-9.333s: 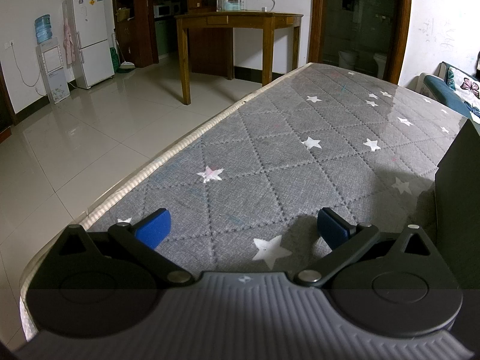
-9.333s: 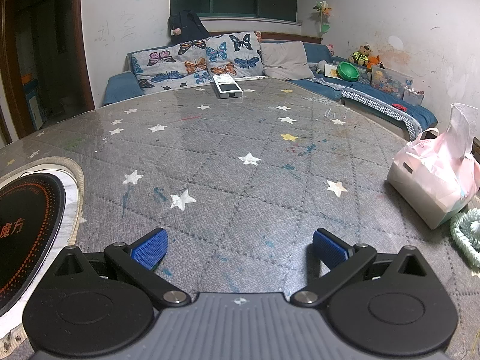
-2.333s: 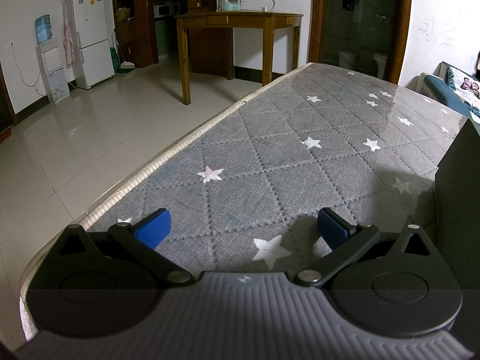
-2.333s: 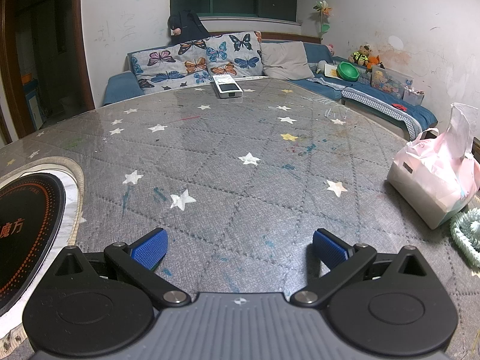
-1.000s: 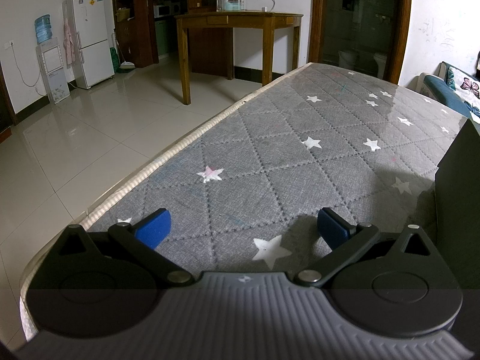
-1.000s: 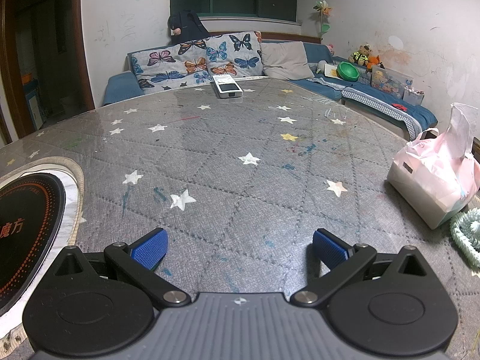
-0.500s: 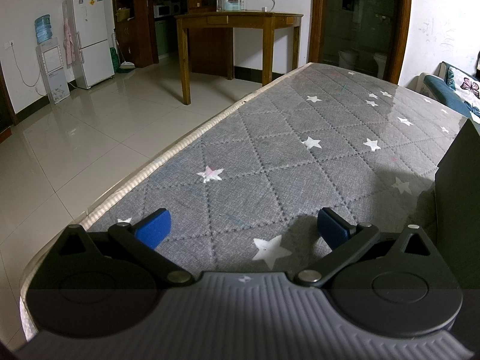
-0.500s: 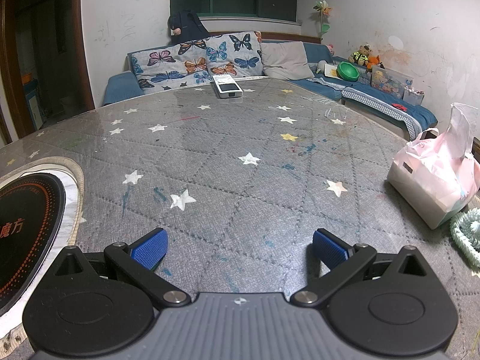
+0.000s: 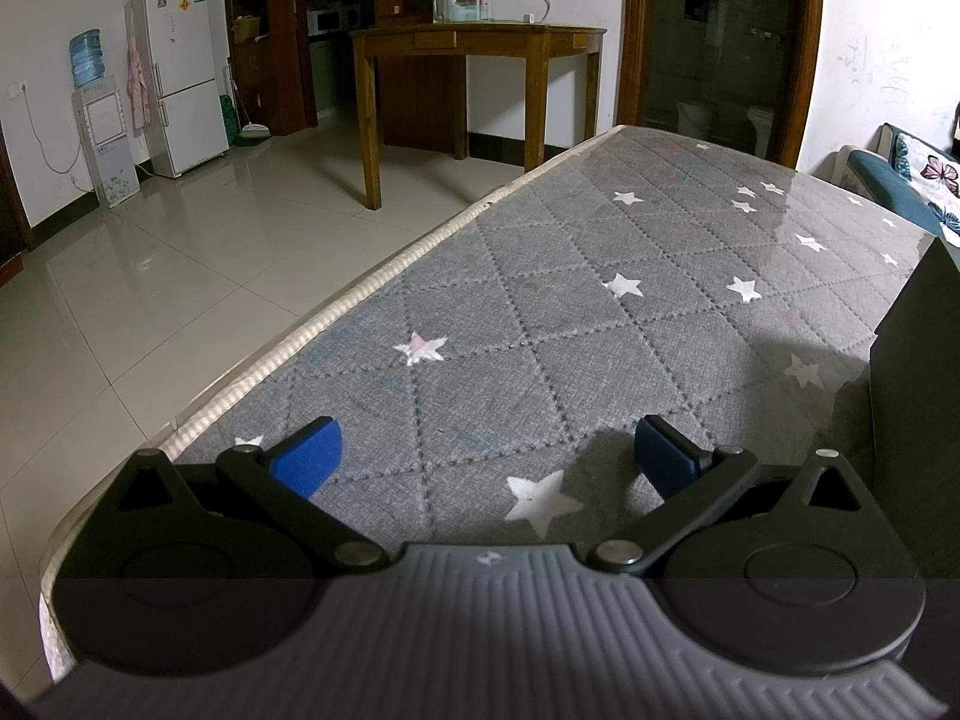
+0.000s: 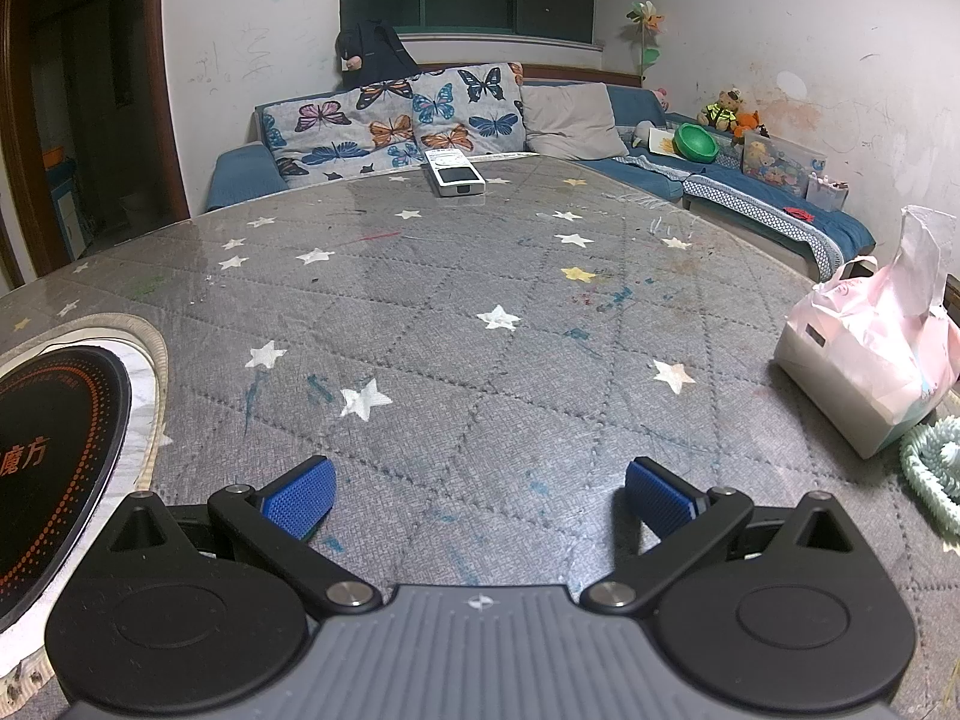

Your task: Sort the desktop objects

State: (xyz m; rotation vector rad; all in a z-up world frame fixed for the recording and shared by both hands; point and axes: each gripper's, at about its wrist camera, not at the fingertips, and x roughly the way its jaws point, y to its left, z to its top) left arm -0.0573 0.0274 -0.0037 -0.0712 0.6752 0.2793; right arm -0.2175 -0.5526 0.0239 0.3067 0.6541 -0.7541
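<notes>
Both claws sit with jaws spread wide, empty, unchanged from the earlier frames. Right of the right gripper (image 10: 477,495) lies the soft pink plastic tissue pack (image 10: 864,369); it looks light and crushable, best pinched across its firm lower body. Far ahead rests the rigid white remote control (image 10: 454,174). The left gripper (image 9: 483,459) faces bare grey star-quilted tabletop (image 9: 600,330).

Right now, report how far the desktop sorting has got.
Nothing looks sorted yet. In hand: nothing; the left gripper and right gripper are both open and empty above the table. Left to do: the remote at the far edge, the pink tissue pack and the green coiled item at the right all lie apart.
</notes>
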